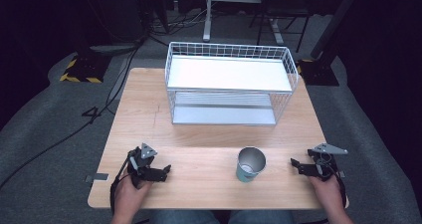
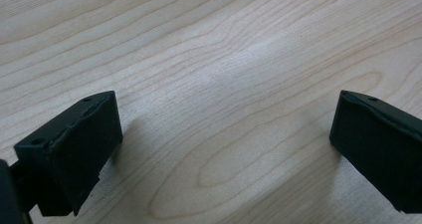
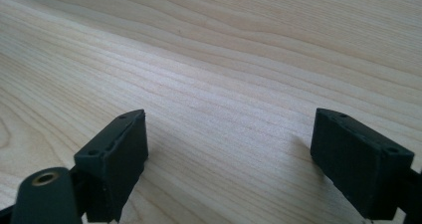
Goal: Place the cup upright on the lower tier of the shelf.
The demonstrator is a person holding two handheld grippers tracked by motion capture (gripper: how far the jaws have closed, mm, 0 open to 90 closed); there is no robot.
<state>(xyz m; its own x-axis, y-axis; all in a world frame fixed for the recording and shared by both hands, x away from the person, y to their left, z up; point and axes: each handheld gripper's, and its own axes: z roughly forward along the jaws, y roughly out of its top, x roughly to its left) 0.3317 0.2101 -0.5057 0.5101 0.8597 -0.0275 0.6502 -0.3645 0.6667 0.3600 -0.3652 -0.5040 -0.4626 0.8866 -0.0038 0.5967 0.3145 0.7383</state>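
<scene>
left gripper (image 1: 168, 168) is rested at 7 o'clock on the table (image 1: 209, 129), jaws spread, nothing held | right gripper (image 1: 294, 162) at 5, spread too, likely poised | cup (image 1: 250, 164) is stood upright between them | wire rack (image 1: 230, 82) at 12

My forearms run off the bottom edge. The cup's (image 1: 250, 164) printed label is too small to read, and the rack's (image 1: 230, 83) top shelf hides its lower back.

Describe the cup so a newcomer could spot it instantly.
Start at the white wire rack at the far side of the wooden table. Nearer the person, between the two grippers, stands an upright metal cup, open-topped. It is the sole loose item on the tabletop.
</scene>
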